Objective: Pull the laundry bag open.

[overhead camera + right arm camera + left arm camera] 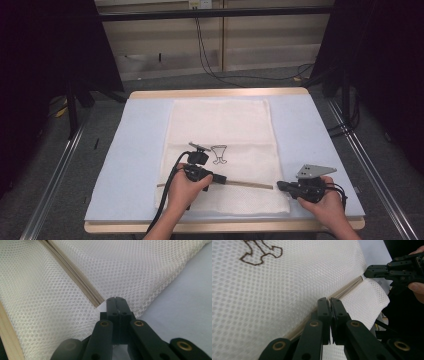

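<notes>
A white mesh bag (222,150) is lying flat on the counter (310,130), its zipper (247,184) running across the near end. The left tongs (223,179) are sitting pressed together on the zipper line. The right tongs (280,185) are clamping together at the zipper's end on the bag's right edge.

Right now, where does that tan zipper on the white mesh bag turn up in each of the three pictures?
High view: the zipper runs level across the mesh bag near its front edge, between the left gripper and the right gripper.
Left gripper view: it slants from bottom left up to the right.
Right gripper view: it slants from top left down to centre.
Shared landmark: the bag's honeycomb mesh.
</notes>
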Demonstrator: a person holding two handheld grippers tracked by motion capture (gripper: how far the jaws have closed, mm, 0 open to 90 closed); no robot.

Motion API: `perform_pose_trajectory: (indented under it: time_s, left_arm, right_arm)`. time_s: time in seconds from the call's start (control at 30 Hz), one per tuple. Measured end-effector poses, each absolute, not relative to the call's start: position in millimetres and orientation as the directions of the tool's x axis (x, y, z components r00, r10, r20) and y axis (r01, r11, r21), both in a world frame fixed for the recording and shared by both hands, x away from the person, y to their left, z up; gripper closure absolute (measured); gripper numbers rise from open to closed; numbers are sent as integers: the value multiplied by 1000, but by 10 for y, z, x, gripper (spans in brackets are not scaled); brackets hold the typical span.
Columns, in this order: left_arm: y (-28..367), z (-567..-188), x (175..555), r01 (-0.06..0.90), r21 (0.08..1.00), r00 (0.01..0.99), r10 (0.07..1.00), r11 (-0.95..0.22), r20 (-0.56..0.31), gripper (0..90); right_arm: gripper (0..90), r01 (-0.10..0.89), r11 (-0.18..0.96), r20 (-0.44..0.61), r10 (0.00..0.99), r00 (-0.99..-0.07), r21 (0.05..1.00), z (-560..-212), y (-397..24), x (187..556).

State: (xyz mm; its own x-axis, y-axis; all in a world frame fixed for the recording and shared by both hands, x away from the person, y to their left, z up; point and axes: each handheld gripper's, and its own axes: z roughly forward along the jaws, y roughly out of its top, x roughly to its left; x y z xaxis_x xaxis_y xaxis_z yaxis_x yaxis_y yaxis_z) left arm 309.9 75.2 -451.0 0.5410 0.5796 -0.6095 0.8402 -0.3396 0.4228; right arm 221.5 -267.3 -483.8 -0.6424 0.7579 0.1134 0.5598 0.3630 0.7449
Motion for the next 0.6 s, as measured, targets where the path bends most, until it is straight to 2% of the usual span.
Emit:
perform_pose_trajectory:
  time_s: [0.2,0.6]
  left_arm:
    - [866,-4507,3110,832,428,554,579,-354,-599,874]
    - [1174,-4465,3096,845,436,527,616,-310,-585,874]
  right_arm:
    - [900,559,363,113,758,-643,745,-4840,-2676,2215]
    - [900,555,365,112,754,-647,748,-4844,-2682,2215]
